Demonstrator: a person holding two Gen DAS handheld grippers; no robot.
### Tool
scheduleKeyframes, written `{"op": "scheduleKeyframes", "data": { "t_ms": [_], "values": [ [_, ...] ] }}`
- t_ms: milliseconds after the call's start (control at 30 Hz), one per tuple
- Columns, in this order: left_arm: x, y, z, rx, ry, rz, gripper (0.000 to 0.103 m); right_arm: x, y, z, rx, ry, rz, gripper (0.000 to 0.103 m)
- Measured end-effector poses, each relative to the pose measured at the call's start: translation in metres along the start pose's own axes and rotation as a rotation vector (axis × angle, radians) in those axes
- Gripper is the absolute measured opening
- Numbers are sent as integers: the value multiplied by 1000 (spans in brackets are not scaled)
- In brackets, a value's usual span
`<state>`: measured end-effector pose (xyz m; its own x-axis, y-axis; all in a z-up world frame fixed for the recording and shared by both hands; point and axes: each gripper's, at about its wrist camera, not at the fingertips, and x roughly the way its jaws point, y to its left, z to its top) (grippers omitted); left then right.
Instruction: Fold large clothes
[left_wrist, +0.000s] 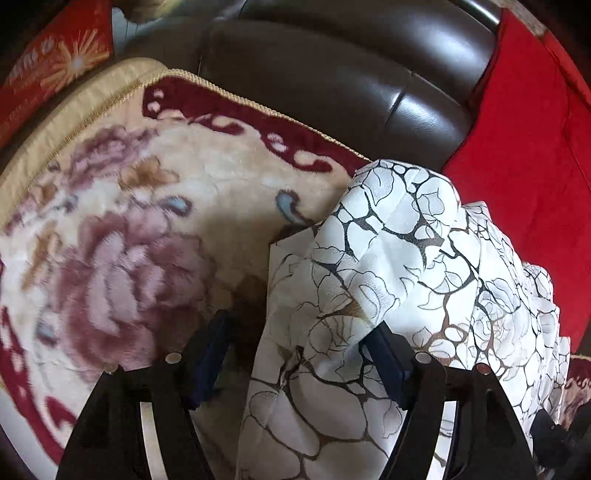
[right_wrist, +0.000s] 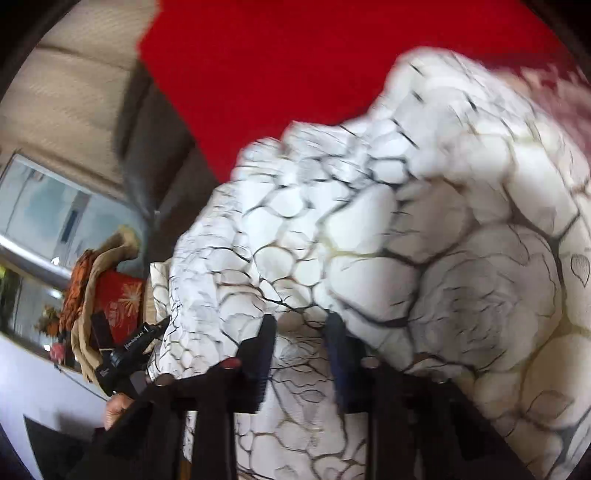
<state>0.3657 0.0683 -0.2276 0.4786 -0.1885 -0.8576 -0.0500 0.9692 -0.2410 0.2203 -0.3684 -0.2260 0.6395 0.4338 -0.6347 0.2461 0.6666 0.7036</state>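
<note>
**Left hand-held gripper spread over the garment, right one pinching a fold**

Left hand-held gripper (left_wrist: 299, 350) sits with its fingers spread wide as I look along it; the white garment (left_wrist: 388, 280) with the dark vein-and-flower print spills down between them, and its cloth drapes over the tip of the finger on the picture's right, but the pads do not press on it. My right hand-held gripper (right_wrist: 301, 336) has its fingers drawn close together, and a fold of the same white garment (right_wrist: 369, 229) runs between them, so I read it as pinching the cloth, though this view is blurred.

From the left wrist, the garment lies bunched in a heap on a plush floral blanket (left_wrist: 122, 229), cream with pink blooms, a dark red border and a gold trim. Behind the blanket I see the dark brown leather sofa (left_wrist: 332, 92). A red cloth (left_wrist: 524, 155) covers the sofa on the right of the heap, touching the garment's edge. A red cushion (left_wrist: 59, 66) with a gold starburst lies at the far left.

From the right wrist, the garment fills most of the view, with the red cloth (right_wrist: 295, 66) beyond it.
</note>
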Motion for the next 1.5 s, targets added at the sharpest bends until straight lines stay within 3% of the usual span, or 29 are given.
{"op": "scheduleKeyframes", "data": {
  "t_ms": [200, 300, 433, 600, 733, 933, 967, 1000, 1033, 1100, 1133, 1200, 1267, 1367, 1500],
  "values": [
    [-45, 1, -13, 2, -109, -14, 74, -13, 12, -7, -69, -49, -6, 29],
    [-83, -9, -32, 62, -172, -74, 74, -34, 29, -9, -117, -125, -19, 31],
    [-110, -29, -65, 165, -178, -80, 81, -72, 36, -19, -159, -243, -126, 31],
    [-100, -38, -103, 222, -162, -3, 84, -90, 22, -33, -160, -270, -262, 31],
    [-71, -34, -109, 279, -113, 42, 85, -78, -2, -47, -120, -184, -341, 30],
    [-81, -19, -110, 223, -139, 8, 86, -105, -14, -72, -78, -230, -256, 30],
    [-81, -13, -112, 214, -154, 55, 86, -112, -15, -76, -73, -243, -234, 30],
    [-77, -7, -114, 198, -155, 75, 93, -117, -15, -79, -71, -260, -212, 30],
    [-73, 3, -116, 156, -143, 45, 97, -124, -15, -84, -86, -281, -201, 31],
    [-64, 28, -116, 8, -76, -86, 97, -124, -10, -90, -134, -272, -235, 31],
    [-66, 29, -115, 5, -80, -96, 97, -115, -9, -92, -152, -232, -271, 31],
    [-75, 19, -116, 99, -129, -52, 97, -94, -12, -93, -150, -158, -308, 31],
    [-87, 12, -118, 143, -180, -27, 96, -94, -13, -93, -136, -163, -311, 31],
    [-110, 11, -111, 136, -252, -59, 96, -107, -8, -82, -100, -204, -278, 32],
    [-120, 2, -92, 150, -253, -55, 96, -119, 5, -65, -123, -288, -236, 32]
  ]
}}
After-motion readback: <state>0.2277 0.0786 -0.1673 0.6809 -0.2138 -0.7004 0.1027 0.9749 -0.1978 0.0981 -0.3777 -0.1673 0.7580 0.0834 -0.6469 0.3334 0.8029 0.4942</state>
